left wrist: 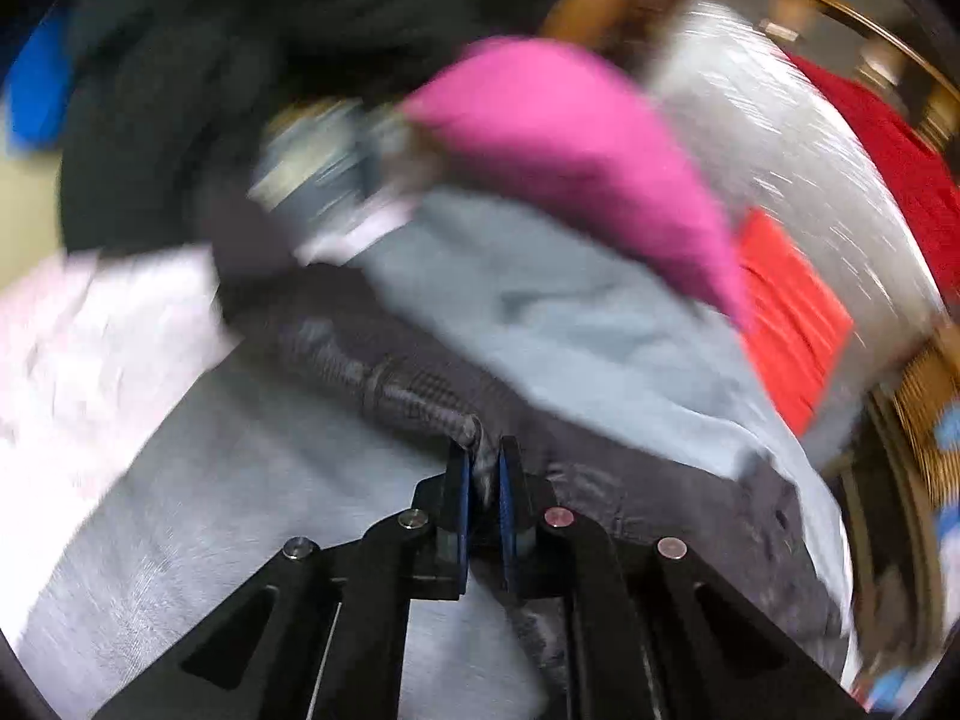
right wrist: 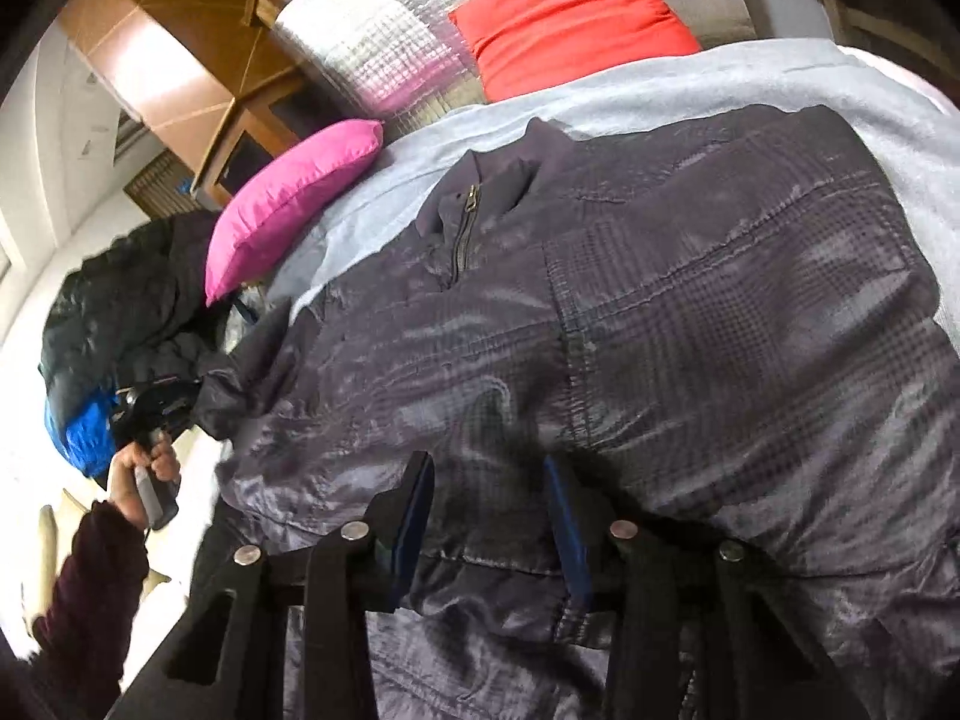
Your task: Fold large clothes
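The dark checked jacket (right wrist: 660, 330) lies spread front-up on a pale blue sheet (right wrist: 750, 78) over the bed. Its shiny shell looks light, soft and slippery, so hems and cuffs seem the safest grips. The left gripper (left wrist: 483, 468) is pinched narrow on a sleeve end; the right gripper (right wrist: 489, 516) hangs wide over the hem. Pink pillow (right wrist: 288, 204) and red pillow (right wrist: 570, 12) lie far; wooden furniture (right wrist: 180, 72) stands beyond.

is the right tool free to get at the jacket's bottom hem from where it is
Probably yes. The right tool is open right over the jacket, its fingers straddling the fabric near the hem, with nothing lying between them. The left tool is pinching a different edge.
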### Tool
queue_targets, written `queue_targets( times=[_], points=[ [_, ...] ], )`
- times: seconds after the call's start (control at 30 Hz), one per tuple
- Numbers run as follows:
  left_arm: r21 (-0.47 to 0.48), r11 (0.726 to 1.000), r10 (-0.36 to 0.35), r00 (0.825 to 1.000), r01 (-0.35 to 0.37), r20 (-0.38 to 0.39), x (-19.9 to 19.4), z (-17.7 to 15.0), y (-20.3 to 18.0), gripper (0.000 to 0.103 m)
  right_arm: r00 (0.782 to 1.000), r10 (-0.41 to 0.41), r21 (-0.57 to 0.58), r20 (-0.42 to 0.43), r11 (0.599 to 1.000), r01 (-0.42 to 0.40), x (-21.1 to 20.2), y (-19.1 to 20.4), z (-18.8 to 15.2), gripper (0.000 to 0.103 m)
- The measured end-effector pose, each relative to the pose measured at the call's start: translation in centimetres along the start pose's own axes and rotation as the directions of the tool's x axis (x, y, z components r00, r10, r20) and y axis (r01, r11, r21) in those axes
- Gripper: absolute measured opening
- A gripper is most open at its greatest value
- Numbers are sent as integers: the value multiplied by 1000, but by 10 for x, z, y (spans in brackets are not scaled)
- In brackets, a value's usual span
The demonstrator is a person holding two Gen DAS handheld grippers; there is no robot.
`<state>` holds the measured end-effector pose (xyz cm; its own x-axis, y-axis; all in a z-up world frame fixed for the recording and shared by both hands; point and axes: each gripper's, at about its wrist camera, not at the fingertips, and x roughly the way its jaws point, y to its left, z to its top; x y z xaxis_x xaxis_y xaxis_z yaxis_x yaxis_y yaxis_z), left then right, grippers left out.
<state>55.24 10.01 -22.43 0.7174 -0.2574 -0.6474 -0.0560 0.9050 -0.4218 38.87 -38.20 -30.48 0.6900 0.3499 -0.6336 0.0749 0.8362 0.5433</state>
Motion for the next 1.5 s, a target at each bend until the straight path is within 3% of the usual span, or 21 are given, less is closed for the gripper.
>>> queue_targets(
  times=[0.1, 0.23, 0.33, 0.4, 0.47, 0.57, 0.67, 0.73, 0.77, 0.8, 0.9, 1.0, 1.1, 1.23, 1.37, 1.5],
  points=[
    [205, 978, -41, 999, 34, 31, -30, -14, -69, 8, 1000, 8, 33, 21, 999, -9, -8, -4, 3, 42],
    [418, 905, -99, 995, 83, 18, -54, -65, -146, 8, 998, 19, 84, 59, 996, -24, -24, -11, 7, 44],
    [492, 864, -103, 994, 109, -38, -50, -115, -182, 8, 996, 38, 132, 78, 990, -48, -36, -18, 9, 50],
    [493, 860, -95, 990, 133, -101, -39, -149, -190, 8, 995, 54, 166, 87, 984, -68, -43, -22, 9, 55],
    [458, 878, -71, 985, 135, -154, -25, -172, -186, 9, 994, 59, 173, 93, 982, -74, -49, -23, 8, 58],
    [374, 913, -61, 962, 161, -266, -2, -195, -166, 21, 993, 54, 182, 103, 981, -72, -56, -26, 9, 58],
    [250, 937, -165, 940, 244, -298, -16, -191, -145, 26, 991, 61, 210, 119, 974, -85, -63, -32, 10, 58],
    [219, 933, -212, 927, 287, -309, -35, -183, -139, 45, 990, 60, 214, 129, 973, -87, -67, -34, 10, 58],
    [220, 930, -220, 926, 294, -308, -45, -180, -138, 67, 989, 61, 215, 132, 973, -89, -69, -34, 10, 58],
    [224, 930, -219, 928, 292, -301, -54, -177, -136, 82, 989, 61, 217, 135, 972, -90, -70, -35, 11, 58],
    [216, 933, -227, 936, 288, -268, -79, -155, -123, 84, 988, 65, 220, 137, 971, -95, -72, -36, 9, 58],
    [70, 962, -239, 940, 263, -244, -74, -123, -99, 85, 989, 71, 211, 132, 973, -98, -70, -32, 9, 58],
    [-71, 967, -254, 931, 244, -263, -47, -102, -82, 85, 991, 62, 183, 120, 980, -84, -66, -26, 9, 58],
    [-310, 934, -276, 909, 177, -311, -5, -99, -61, 85, 991, 61, 169, 122, 982, -81, -64, -25, 8, 58],
    [-400, 906, -251, 934, 135, -253, 9, -97, -47, 85, 989, 63, 180, 130, 980, -86, -65, -30, 8, 58],
    [-427, 897, -237, 943, 118, -236, 16, -99, -46, 81, 992, 62, 184, 112, 980, -82, -59, -32, 9, 58]
  ],
)
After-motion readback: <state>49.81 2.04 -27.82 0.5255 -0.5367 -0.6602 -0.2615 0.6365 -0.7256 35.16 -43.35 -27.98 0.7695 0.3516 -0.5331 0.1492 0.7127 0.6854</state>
